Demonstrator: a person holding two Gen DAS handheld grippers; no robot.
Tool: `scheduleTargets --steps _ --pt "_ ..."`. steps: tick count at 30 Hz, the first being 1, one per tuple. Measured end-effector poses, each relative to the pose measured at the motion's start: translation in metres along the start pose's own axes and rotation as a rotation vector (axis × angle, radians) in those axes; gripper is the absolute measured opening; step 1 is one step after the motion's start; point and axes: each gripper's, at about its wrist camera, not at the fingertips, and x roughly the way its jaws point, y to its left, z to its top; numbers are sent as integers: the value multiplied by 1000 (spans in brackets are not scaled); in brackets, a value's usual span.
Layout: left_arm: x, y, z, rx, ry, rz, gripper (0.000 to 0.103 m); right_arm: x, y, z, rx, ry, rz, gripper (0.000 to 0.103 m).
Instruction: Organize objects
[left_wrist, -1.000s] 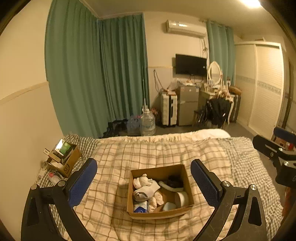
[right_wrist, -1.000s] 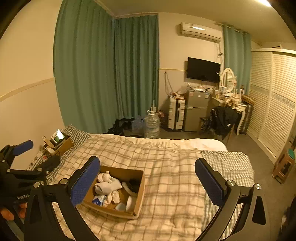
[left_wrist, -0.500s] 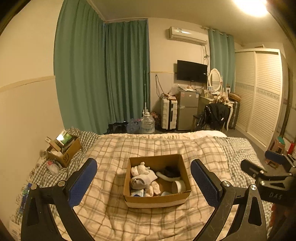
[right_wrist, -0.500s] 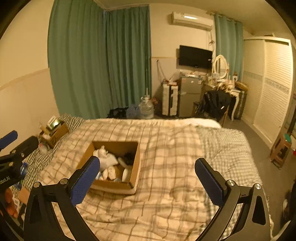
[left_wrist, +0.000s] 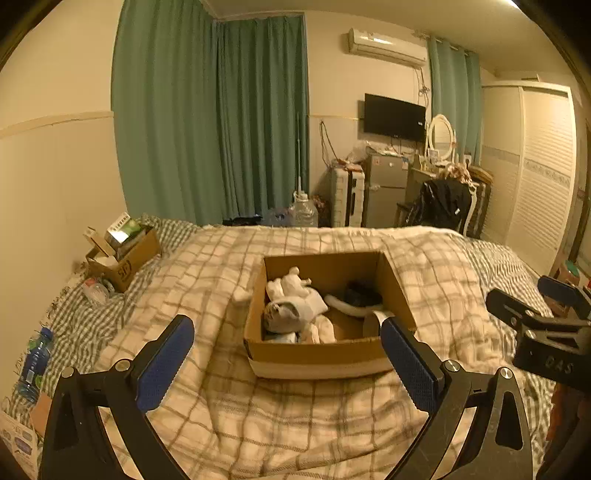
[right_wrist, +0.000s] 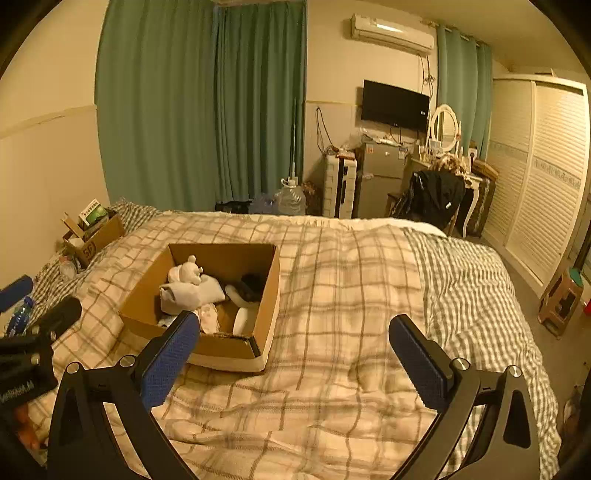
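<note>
An open cardboard box (left_wrist: 321, 354) sits on the checked blanket in the middle of the bed; it also shows in the right wrist view (right_wrist: 225, 349). Inside lie a white plush toy (left_wrist: 291, 284), a grey-white rolled cloth (left_wrist: 288, 314), a black item (left_wrist: 364, 293) and a white round tape roll (right_wrist: 242, 319). My left gripper (left_wrist: 288, 354) is open and empty, just short of the box's near wall. My right gripper (right_wrist: 295, 354) is open and empty, to the right of the box over the blanket.
A smaller cardboard box (left_wrist: 125, 254) with packets stands at the bed's left edge by the wall, with plastic bottles (left_wrist: 35, 360) near it. The right part of the bed has a green checked sheet (right_wrist: 476, 280). Beyond the bed are a water jug (right_wrist: 291, 199), fridge and wardrobe.
Both grippers have moved down and closer to the bed; the box now looms larger in both views. Both stay open and empty.
</note>
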Motion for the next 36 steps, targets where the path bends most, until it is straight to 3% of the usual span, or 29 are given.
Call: scheduleTargets --steps 36 --pt "3 -4 -4 5 35 13 103 6 -4 -10 9 29 -19 103"
